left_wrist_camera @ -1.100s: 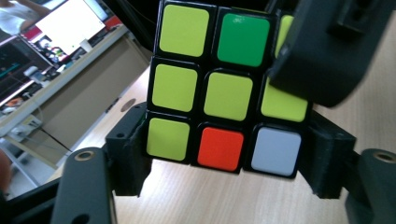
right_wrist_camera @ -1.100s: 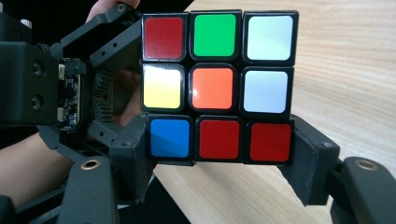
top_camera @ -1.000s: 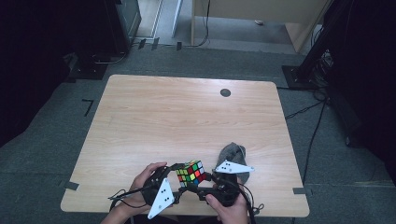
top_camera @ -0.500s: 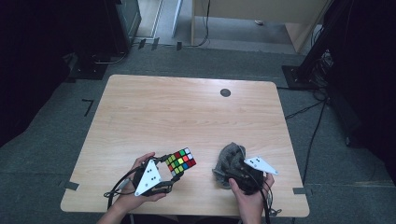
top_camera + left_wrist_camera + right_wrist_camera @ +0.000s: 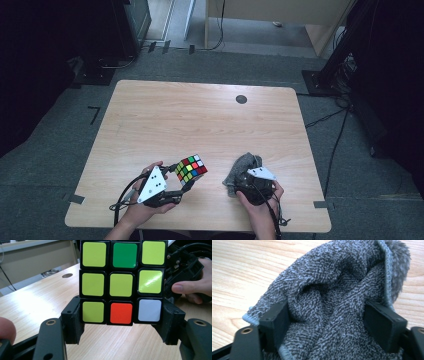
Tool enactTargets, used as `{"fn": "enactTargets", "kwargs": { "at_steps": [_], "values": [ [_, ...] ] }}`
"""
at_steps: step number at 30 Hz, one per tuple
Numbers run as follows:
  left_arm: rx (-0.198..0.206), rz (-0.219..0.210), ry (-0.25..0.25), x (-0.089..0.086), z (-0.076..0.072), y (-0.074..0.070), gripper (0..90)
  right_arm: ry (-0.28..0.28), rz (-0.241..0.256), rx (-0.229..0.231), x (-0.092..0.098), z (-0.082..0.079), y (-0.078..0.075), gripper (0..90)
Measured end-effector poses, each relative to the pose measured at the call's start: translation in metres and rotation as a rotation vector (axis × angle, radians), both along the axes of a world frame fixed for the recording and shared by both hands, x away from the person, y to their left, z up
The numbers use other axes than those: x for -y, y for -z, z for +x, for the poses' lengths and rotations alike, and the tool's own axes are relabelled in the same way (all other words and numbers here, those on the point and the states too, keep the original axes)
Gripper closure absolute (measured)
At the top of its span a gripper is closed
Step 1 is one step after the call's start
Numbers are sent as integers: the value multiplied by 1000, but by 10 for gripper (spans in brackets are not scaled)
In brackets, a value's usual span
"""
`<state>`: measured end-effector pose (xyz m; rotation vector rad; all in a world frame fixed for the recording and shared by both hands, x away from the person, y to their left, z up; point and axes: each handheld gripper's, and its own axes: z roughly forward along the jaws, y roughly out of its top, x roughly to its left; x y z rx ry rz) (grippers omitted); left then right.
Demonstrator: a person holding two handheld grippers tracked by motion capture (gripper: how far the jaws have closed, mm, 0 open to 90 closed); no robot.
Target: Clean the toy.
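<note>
A scrambled Rubik's cube [image 5: 191, 168] is lifted just above the wooden table [image 5: 200, 115] near its front edge. My left gripper [image 5: 186, 181] is shut on it. In the left gripper view the cube [image 5: 121, 282] shows a mostly yellow face, and the left gripper [image 5: 121, 322] clamps its bottom row from both sides. A crumpled grey terry cloth [image 5: 242, 167] lies to the right of the cube. My right gripper [image 5: 246, 181] is on its near side. In the right gripper view the cloth [image 5: 332, 297] bunches between the jaws of the right gripper [image 5: 329, 322] and presses on both.
A small black round grommet [image 5: 241, 99] sits in the table near the far edge. Black equipment stands and cables lie on the grey floor around the table. The person's other hand [image 5: 192, 286] with the right gripper is close behind the cube.
The two grippers were together at the cube a second ago. The left one has carried the cube a little left, and the right one has swung over to the grey cloth.
</note>
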<state>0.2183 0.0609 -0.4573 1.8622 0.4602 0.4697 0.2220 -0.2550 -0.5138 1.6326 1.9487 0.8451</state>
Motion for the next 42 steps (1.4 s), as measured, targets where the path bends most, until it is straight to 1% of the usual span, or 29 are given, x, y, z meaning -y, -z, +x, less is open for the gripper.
{"fn": "enactTargets", "kwargs": {
  "at_steps": [2,3,4,5,7,9,11,13,14,16,17,18,21,23,24,25,26,29,30,32,33,34,35,37,39,40,42],
  "values": [
    [-2,-1,6,0,0,0,340,-6,-20,3,1,-1,0,331],
    [-5,-2,14,0,0,0,340,-9,-30,7,2,-1,0,378],
    [3,0,16,1,-1,0,340,-9,-33,11,2,-2,0,424],
    [9,4,21,2,-2,1,340,-5,-33,15,4,-3,0,490],
    [10,12,46,4,-3,1,340,7,-40,26,6,-5,0,626],
    [8,22,49,5,-3,2,340,7,-38,33,8,-6,-1,694],
    [10,26,40,6,-3,2,340,5,-30,32,9,-7,-2,727],
    [6,25,42,6,-2,2,340,-2,-2,34,10,-9,-5,744],
    [7,27,40,6,-2,2,340,-14,22,46,10,-11,-9,747],
    [8,35,35,6,-2,3,340,-34,68,89,8,-16,-18,749],
    [7,38,32,6,-2,3,340,-38,78,105,7,-19,-23,750],
    [7,43,30,6,-1,4,340,-51,95,135,6,-22,-29,750],
    [11,53,34,7,-2,5,340,-125,194,236,2,-34,-50,749],
    [16,61,42,10,-4,5,340,-186,265,299,-2,-44,-64,747],
    [18,67,46,11,-5,6,340,-215,292,329,-5,-49,-70,746],
    [19,68,49,13,-6,6,340,-255,319,359,-9,-54,-77,745],
    [22,75,55,14,-7,6,340,-279,335,371,-11,-57,-81,745],
    [31,90,76,20,-11,8,340,-393,376,408,-24,-67,-91,743],
    [35,89,80,21,-12,8,340,-437,381,414,-31,-71,-94,743],
    [53,94,90,23,-15,7,340,-490,386,409,-39,-74,-95,742],
    [62,93,98,24,-17,6,340,-509,383,403,-44,-75,-95,743],
    [67,93,95,24,-18,5,340,-517,374,398,-48,-75,-94,741],
    [72,92,93,23,-18,5,340,-515,382,399,-48,-75,-93,740],
    [74,80,95,21,-18,3,340,-503,403,381,-44,-72,-92,739],
    [76,72,91,19,-18,2,341,-483,406,365,-39,-69,-91,738],
    [76,72,89,19,-18,2,341,-468,410,349,-36,-66,-89,737],
    [75,72,87,18,-17,2,341,-445,398,334,-32,-63,-86,735]
  ]
}}
